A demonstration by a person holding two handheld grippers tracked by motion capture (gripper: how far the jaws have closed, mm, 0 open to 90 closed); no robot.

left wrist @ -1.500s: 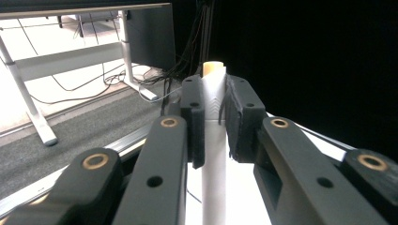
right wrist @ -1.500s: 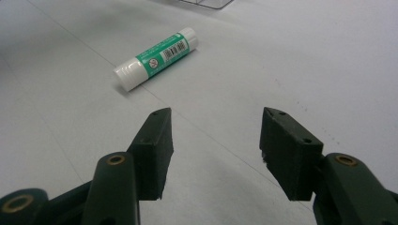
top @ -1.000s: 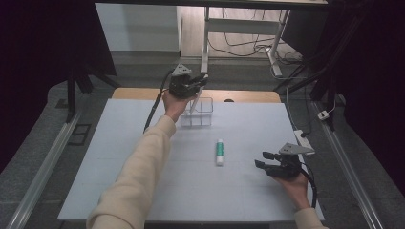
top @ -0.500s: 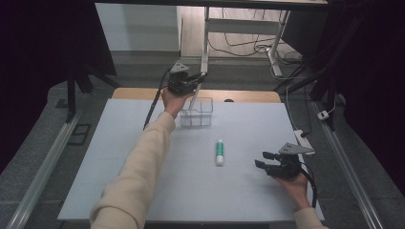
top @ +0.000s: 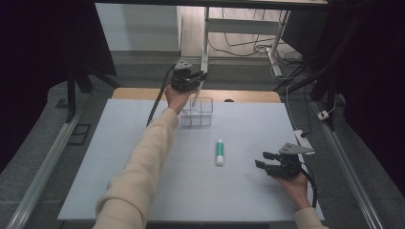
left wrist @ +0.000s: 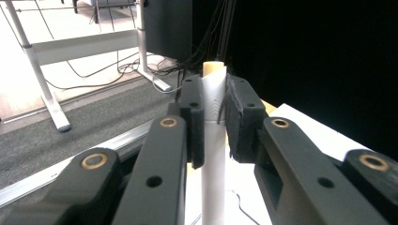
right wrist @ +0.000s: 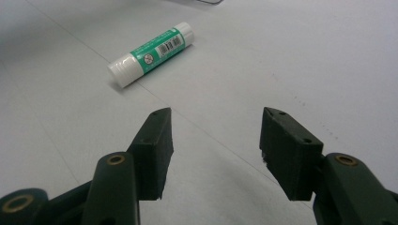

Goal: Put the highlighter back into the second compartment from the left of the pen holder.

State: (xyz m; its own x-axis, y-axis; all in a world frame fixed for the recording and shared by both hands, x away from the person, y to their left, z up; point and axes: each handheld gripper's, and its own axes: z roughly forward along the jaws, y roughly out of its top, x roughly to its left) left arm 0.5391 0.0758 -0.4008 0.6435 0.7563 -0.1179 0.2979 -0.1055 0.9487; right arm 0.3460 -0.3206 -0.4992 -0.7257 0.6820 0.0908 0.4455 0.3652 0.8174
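White table (top: pixel 143 143) in the high view carries a clear box (top: pixel 197 112) at the far side; the left claw (top: pixel 197 79) holds a white stick (top: pixel 196 97) above it. The left gripper view shows this stick clenched between the jaws. The right gripper view shows the right claw (right wrist: pixel 215 140) released, near a green glue stick (right wrist: pixel 150 54) lying on the table.

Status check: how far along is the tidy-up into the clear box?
Nothing visibly in the clear box yet. In hand: left tongs are shut on a white stick, held above the box. Left: the green glue stick lies loose on the table; right tongs are open, short of it.
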